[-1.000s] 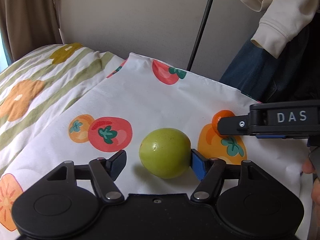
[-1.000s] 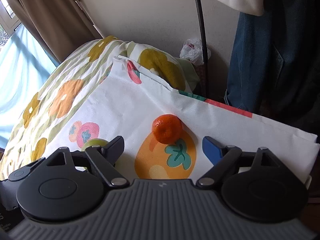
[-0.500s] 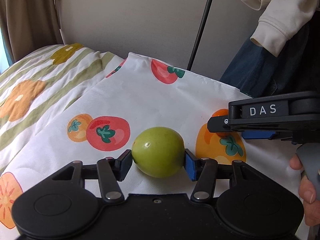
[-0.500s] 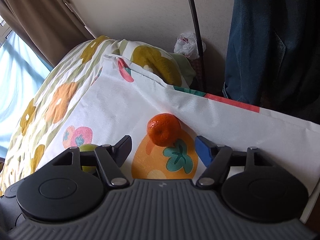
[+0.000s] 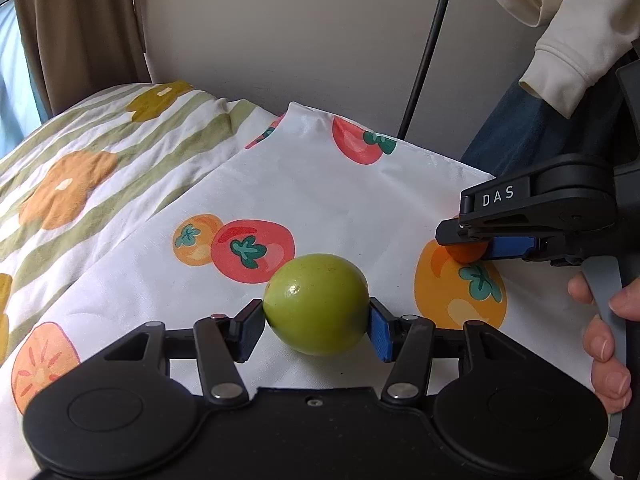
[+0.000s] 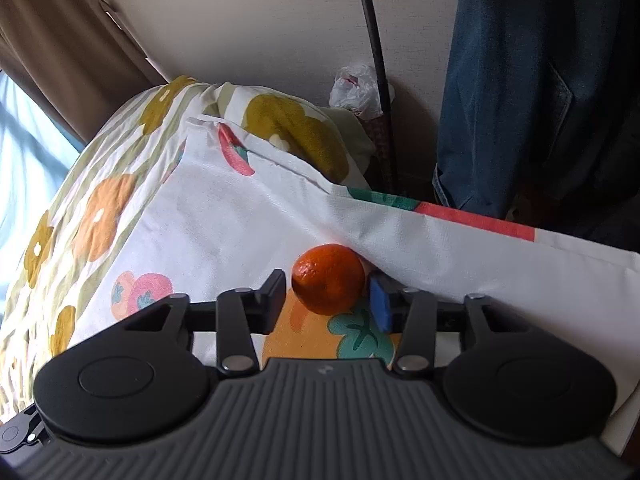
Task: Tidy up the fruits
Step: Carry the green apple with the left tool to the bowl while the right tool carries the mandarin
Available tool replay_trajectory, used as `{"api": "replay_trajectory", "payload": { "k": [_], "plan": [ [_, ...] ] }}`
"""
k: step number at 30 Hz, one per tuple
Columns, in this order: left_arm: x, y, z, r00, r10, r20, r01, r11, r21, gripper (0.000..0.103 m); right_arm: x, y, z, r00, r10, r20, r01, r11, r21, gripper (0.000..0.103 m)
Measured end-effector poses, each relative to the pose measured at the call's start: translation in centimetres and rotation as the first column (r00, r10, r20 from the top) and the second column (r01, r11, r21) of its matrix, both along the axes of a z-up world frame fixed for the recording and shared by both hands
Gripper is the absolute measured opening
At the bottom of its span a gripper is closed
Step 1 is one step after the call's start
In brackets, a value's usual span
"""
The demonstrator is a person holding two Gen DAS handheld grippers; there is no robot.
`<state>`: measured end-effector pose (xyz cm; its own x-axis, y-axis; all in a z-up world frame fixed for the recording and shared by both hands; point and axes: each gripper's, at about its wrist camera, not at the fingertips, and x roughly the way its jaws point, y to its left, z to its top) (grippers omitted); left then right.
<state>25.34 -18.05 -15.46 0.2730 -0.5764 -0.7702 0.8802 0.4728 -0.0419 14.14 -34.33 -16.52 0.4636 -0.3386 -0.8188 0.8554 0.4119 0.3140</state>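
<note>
A green round fruit [image 5: 316, 300] rests on a white cloth printed with fruit [image 5: 320, 200]. My left gripper [image 5: 316, 316] is shut on it, black pad on its left side and blue pad on its right. To the right, a small tangerine [image 6: 328, 278] lies on a printed orange persimmon. My right gripper [image 6: 326, 292] is closing around the tangerine, and its pads meet both sides. In the left wrist view the right gripper [image 5: 466, 242] covers most of the tangerine [image 5: 464, 254]. A hand [image 5: 608, 340] holds its grey trigger.
The cloth lies over a striped bedspread with flower prints [image 5: 80, 160]. A black pole [image 5: 428, 52] stands by the wall behind. A person in jeans [image 6: 520, 100] and a cream sleeve [image 5: 568, 60] stands at the right. A crumpled plastic bag [image 6: 356, 88] sits by the pole.
The left jaws closed onto the green fruit. The right gripper moved forward over the tangerine and its wide jaws narrowed onto it.
</note>
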Motion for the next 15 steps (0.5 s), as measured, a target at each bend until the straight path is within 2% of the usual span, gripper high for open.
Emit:
{"api": "replay_trajectory", "payload": {
  "k": [8, 15],
  "plan": [
    [-0.7, 1.0, 1.5, 0.998, 0.056, 0.023, -0.055, 0.998, -0.026, 0.058, -0.5, 0.1, 0.8, 0.999, 0.049, 0.010, -0.049, 0.999, -0.014, 0.054],
    [-2.9, 2.1, 3.7, 0.990, 0.129, 0.062, -0.126, 0.991, -0.044, 0.058, -1.4, 1.4, 3.7, 0.984, 0.173, 0.050, -0.166, 0.980, -0.111, 0.054]
  ]
}}
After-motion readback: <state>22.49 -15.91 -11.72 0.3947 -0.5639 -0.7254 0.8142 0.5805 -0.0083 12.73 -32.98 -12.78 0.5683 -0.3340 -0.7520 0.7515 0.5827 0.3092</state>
